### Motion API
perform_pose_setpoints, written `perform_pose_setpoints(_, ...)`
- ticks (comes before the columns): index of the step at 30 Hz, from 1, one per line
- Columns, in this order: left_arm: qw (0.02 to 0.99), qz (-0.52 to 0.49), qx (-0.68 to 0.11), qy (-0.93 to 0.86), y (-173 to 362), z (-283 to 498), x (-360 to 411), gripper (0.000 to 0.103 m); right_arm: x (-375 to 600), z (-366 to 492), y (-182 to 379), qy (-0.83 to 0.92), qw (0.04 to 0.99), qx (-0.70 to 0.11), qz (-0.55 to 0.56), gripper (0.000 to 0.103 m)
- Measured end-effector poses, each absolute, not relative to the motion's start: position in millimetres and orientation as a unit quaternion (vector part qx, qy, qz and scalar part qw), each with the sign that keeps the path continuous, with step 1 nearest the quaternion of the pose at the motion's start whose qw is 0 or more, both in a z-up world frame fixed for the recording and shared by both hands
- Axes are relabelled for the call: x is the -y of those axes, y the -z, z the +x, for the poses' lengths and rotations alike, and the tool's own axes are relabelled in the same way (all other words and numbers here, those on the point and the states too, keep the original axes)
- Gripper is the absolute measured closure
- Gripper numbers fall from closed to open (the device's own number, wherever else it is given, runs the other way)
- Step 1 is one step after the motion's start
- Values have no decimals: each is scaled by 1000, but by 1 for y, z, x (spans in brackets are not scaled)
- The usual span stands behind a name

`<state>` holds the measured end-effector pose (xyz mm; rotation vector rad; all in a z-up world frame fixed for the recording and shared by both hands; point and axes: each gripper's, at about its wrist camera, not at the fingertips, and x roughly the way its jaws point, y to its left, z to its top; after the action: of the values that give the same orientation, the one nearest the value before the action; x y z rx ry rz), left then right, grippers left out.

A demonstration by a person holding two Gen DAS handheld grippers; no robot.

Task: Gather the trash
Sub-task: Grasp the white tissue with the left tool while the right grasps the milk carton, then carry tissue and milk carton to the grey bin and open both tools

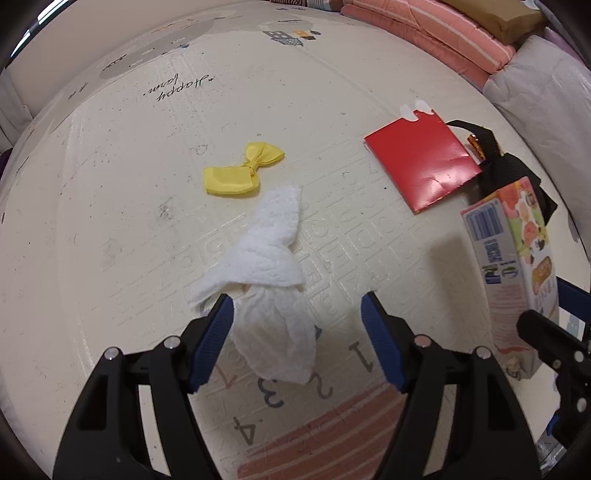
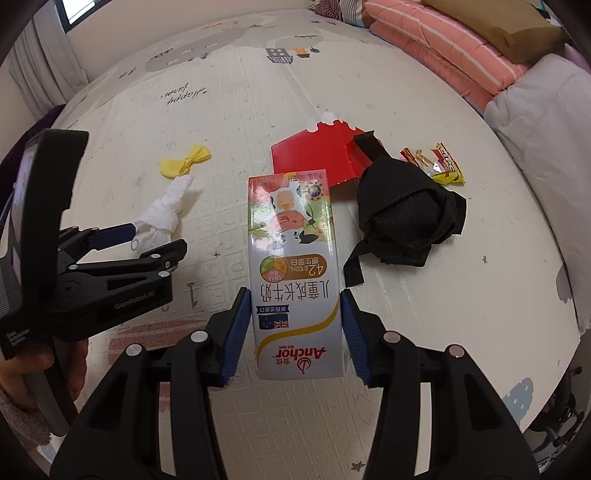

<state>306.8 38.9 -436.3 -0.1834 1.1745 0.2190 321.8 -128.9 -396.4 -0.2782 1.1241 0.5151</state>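
Note:
A crumpled white tissue (image 1: 267, 280) lies on the play mat between the jaws of my left gripper (image 1: 297, 302), which is open around its near end; the tissue also shows in the right wrist view (image 2: 162, 218), as does the left gripper (image 2: 155, 240). My right gripper (image 2: 295, 302) is shut on an Anchor milk carton (image 2: 291, 266), its blue pads pressing both sides. The carton also shows in the left wrist view (image 1: 513, 266). A yellow bow (image 1: 240, 170), a red paper envelope (image 1: 421, 162), a black fabric bag (image 2: 402, 218) and snack wrappers (image 2: 439, 166) lie on the mat.
The cream play mat (image 1: 110, 221) with printed letters and numbers covers the floor. Pink striped bedding (image 2: 443, 48), a brown cushion (image 2: 509, 26) and a grey-white pillow (image 2: 546, 122) line the right and far edge. A curtain (image 2: 55, 62) hangs at the far left.

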Motion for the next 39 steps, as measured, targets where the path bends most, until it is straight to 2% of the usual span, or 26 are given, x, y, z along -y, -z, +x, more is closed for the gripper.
perform_pose_setpoints(1,823,-90,-551,-105,440,309,-41,31,128,323,397,-242,806,-525,-129,56)
perform_pose_setpoints(3,823,-97,-550,-105,445,311,-44,42,125,327,398,-244,806,-525,-127,56)
perform_pose_setpoints(4,820,-100,-554,-104,448,312,-46,67,124,328,398,-245,806,-524,-127,56)
perform_pose_setpoints(5,815,-101,-561,-104,452,313,-47,82,123,329,398,-246,806,-523,-128,56)
perform_pose_setpoints(8,819,-100,-556,-98,448,310,-50,93,119,331,396,-249,807,-520,-128,56)
perform_pose_setpoints(25,854,-62,-515,-33,360,250,-20,93,120,307,368,-243,818,-509,-108,56)
perform_pose_setpoints(39,862,6,-502,74,316,203,52,93,193,250,335,-166,843,-510,-52,56)
